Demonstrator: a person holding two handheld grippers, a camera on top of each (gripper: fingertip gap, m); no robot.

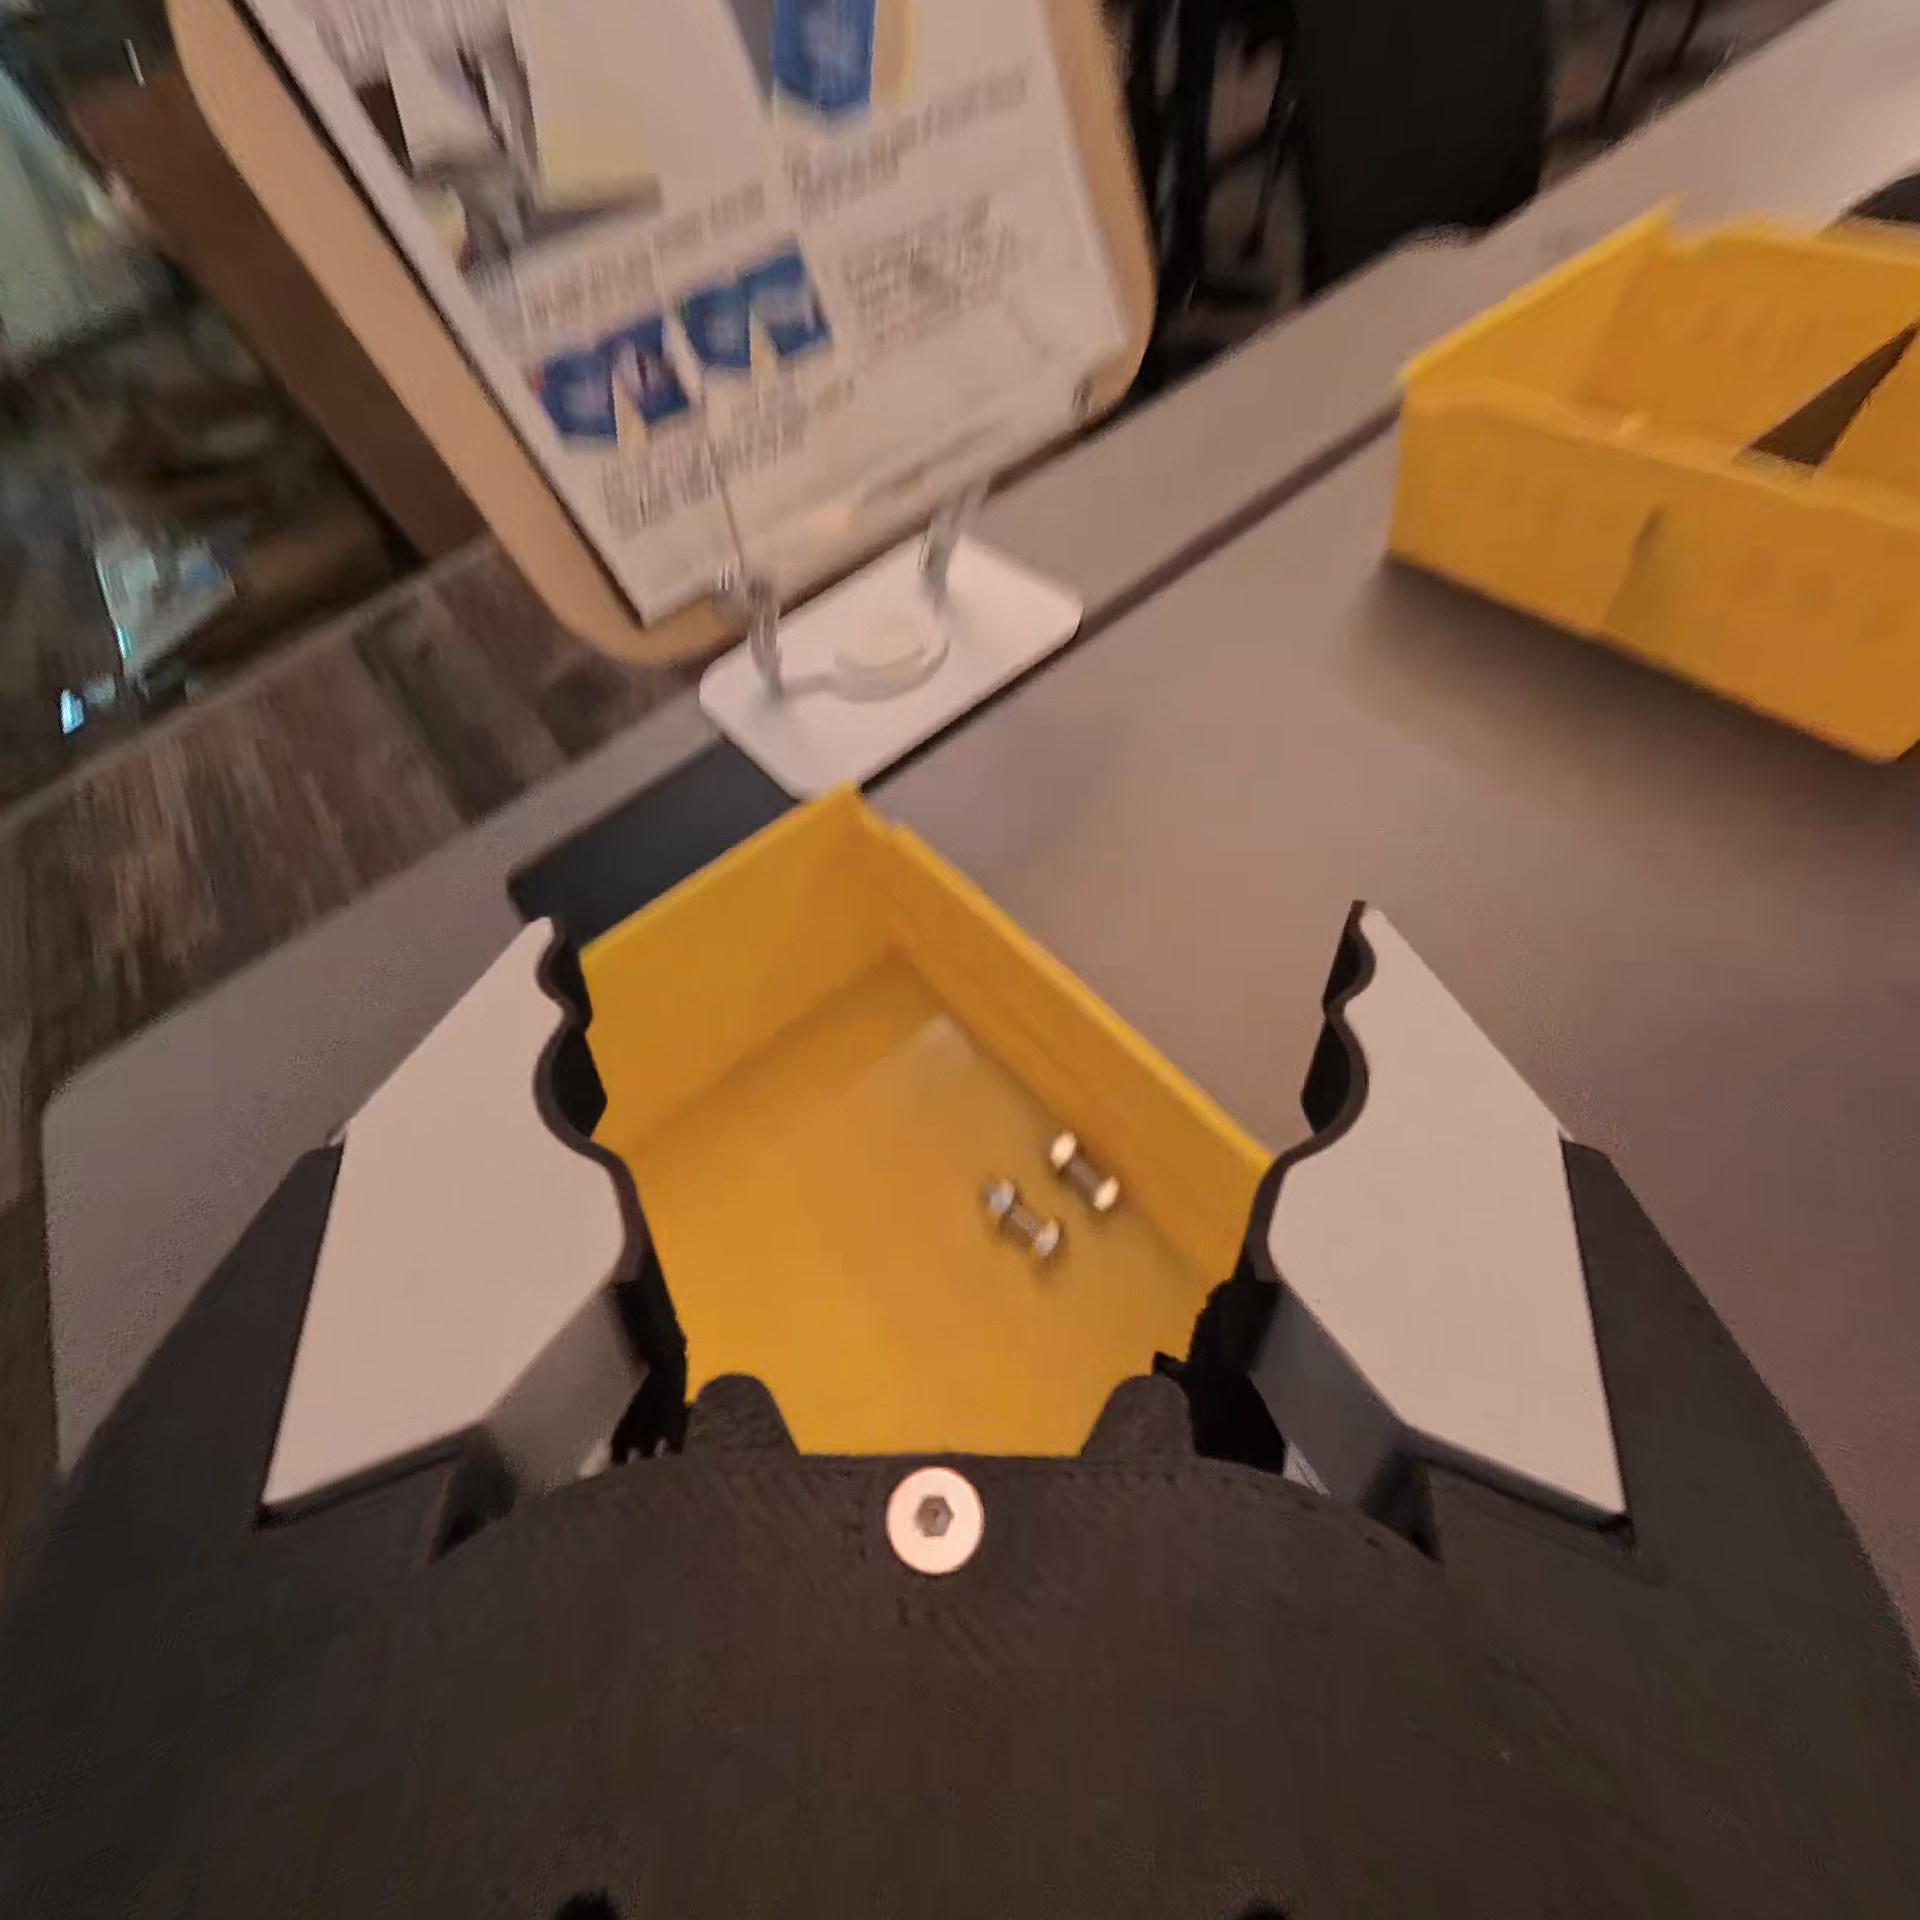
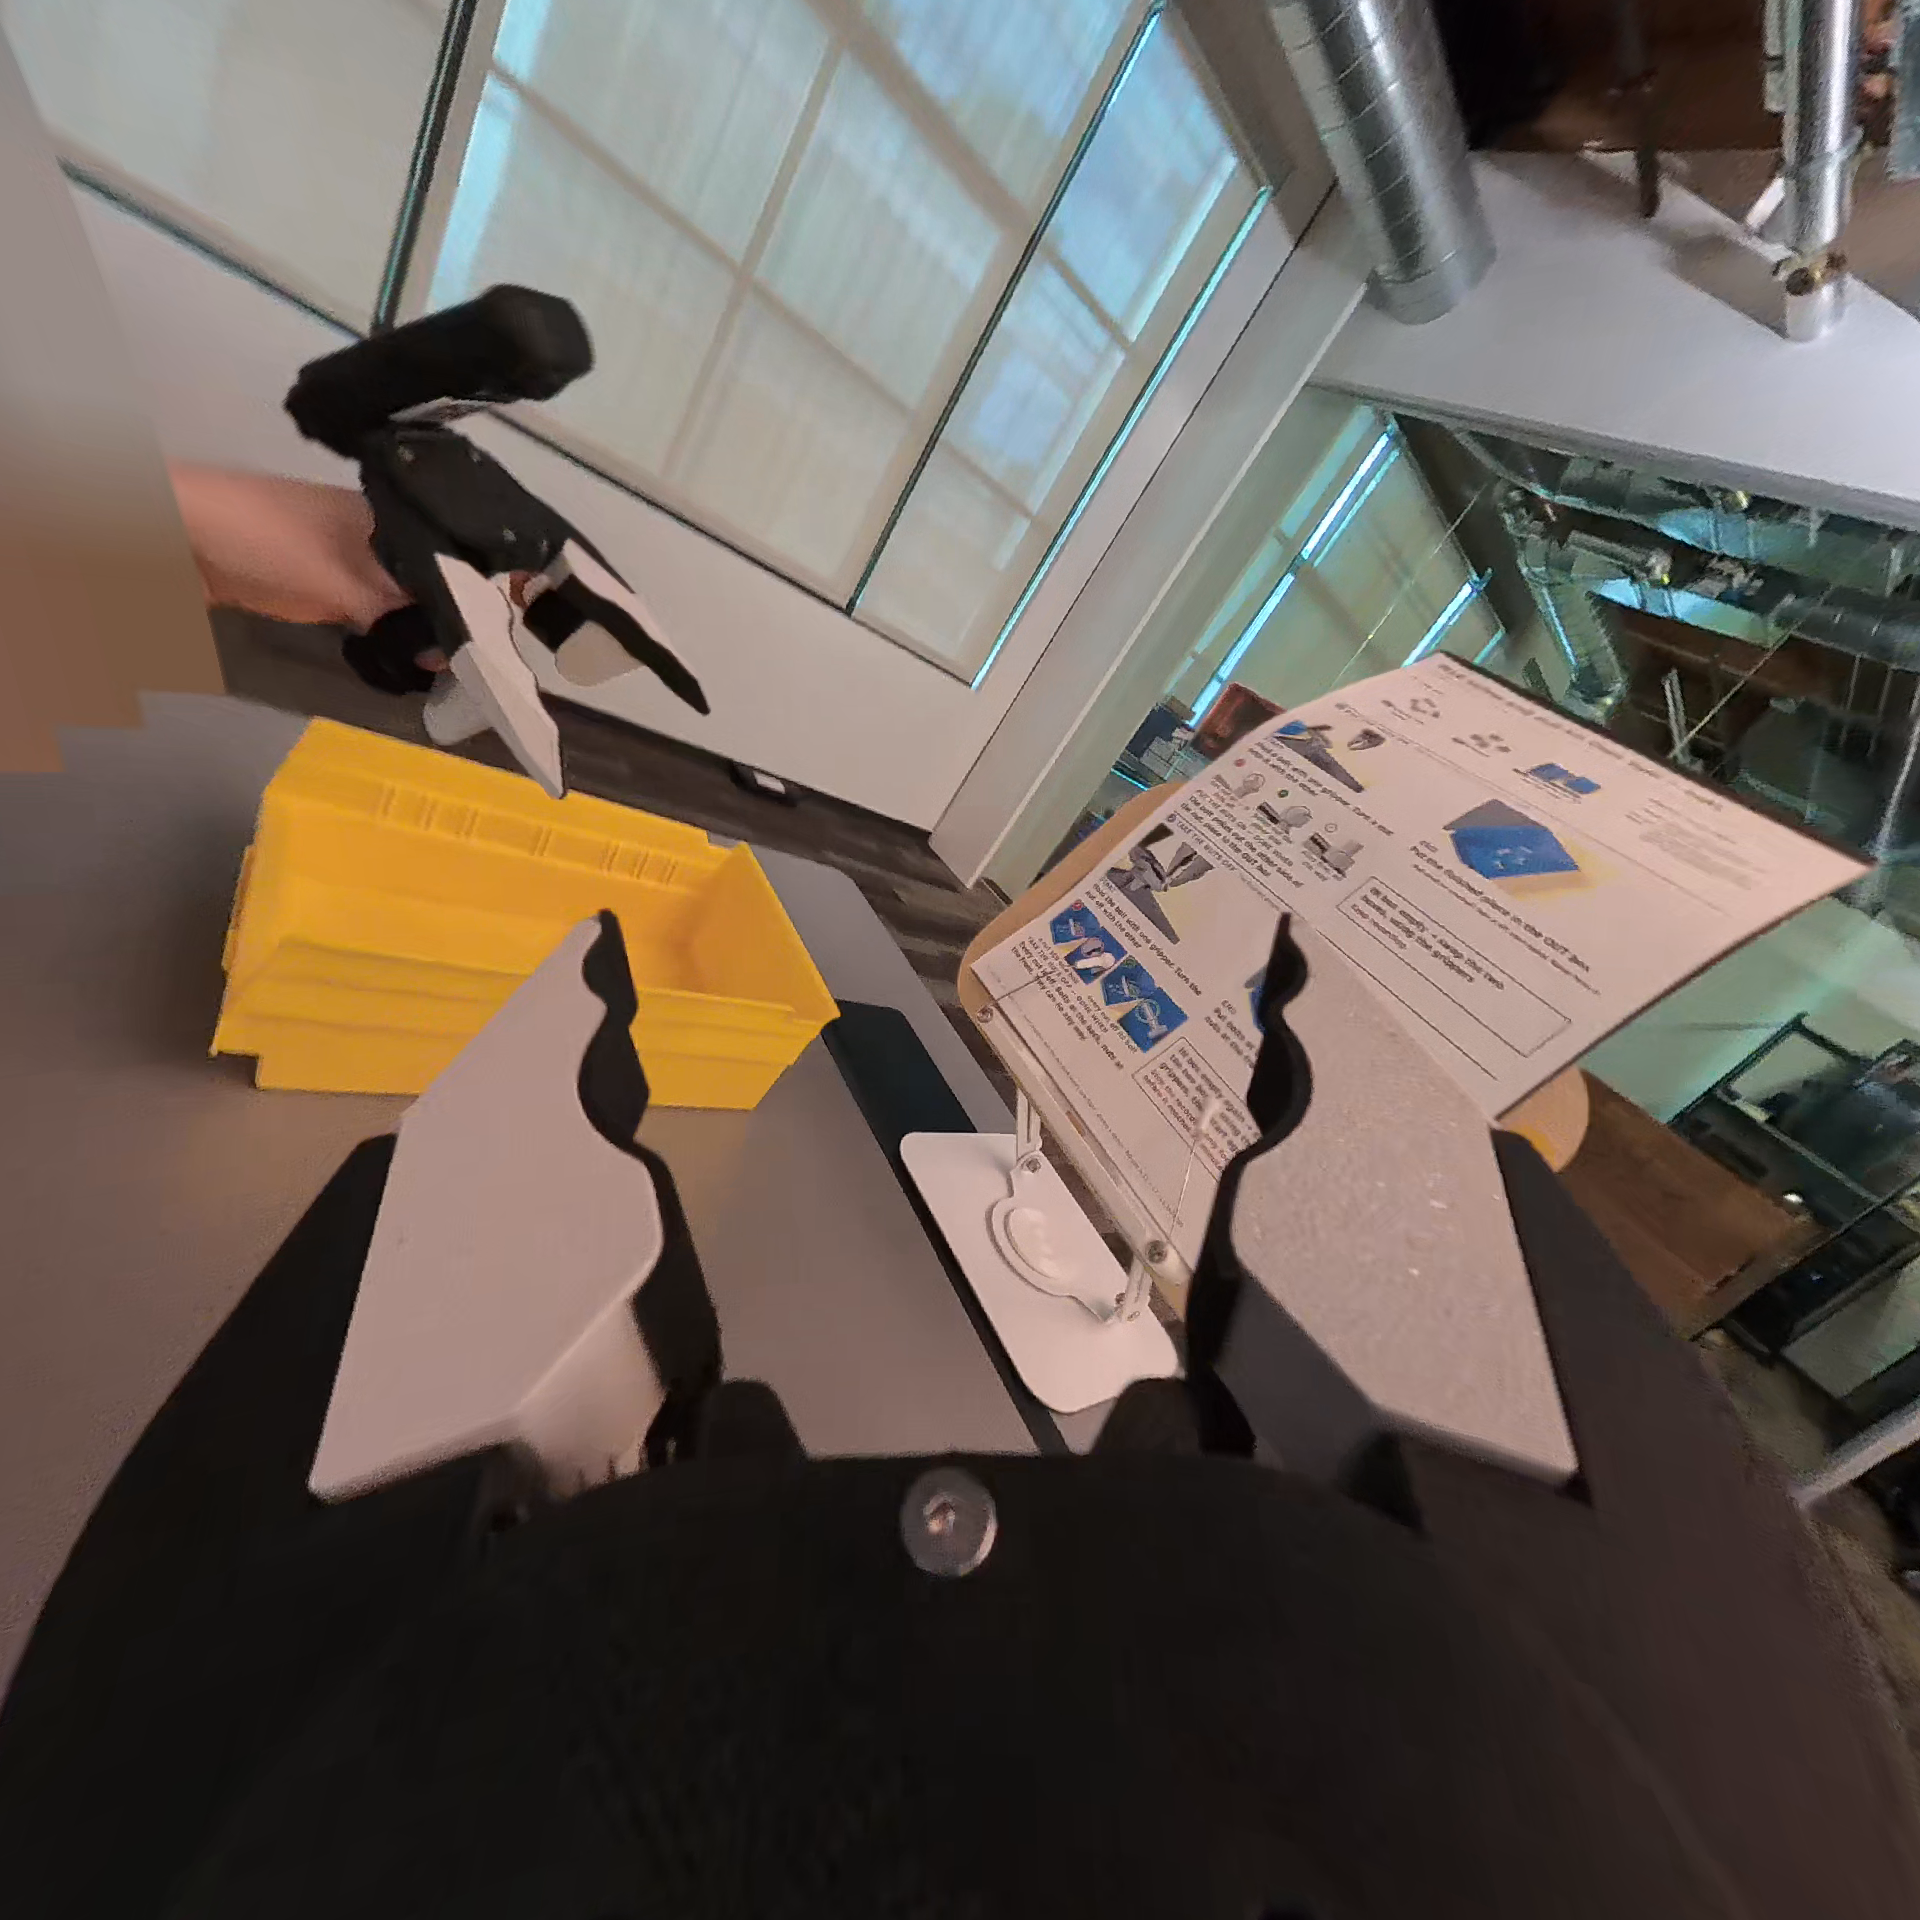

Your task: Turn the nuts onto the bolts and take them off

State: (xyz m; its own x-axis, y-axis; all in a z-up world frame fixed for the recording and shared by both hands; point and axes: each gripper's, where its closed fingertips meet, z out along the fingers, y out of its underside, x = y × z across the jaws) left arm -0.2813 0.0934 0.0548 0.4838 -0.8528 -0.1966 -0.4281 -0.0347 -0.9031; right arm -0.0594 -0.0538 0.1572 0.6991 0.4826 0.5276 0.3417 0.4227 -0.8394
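A grey table (image 1: 1455,935) carries two yellow plastic bins: one (image 1: 727,1039) near the table's edge, seen from above in the left wrist view, and a second, divided bin (image 1: 1621,499) well apart from it. Between them, at the table's far edge, stands a tilted tan board (image 2: 1091,904) on a white base plate (image 2: 1039,1278), holding a printed instruction sheet (image 2: 1455,883) with blue pictures; in the left wrist view the sheet is blurred. Beyond the table lie dark wood-patterned flooring (image 1: 260,779), a large white-framed window (image 2: 831,260), a ribbed metal duct (image 2: 1392,156) and glass partitions (image 2: 1714,675).
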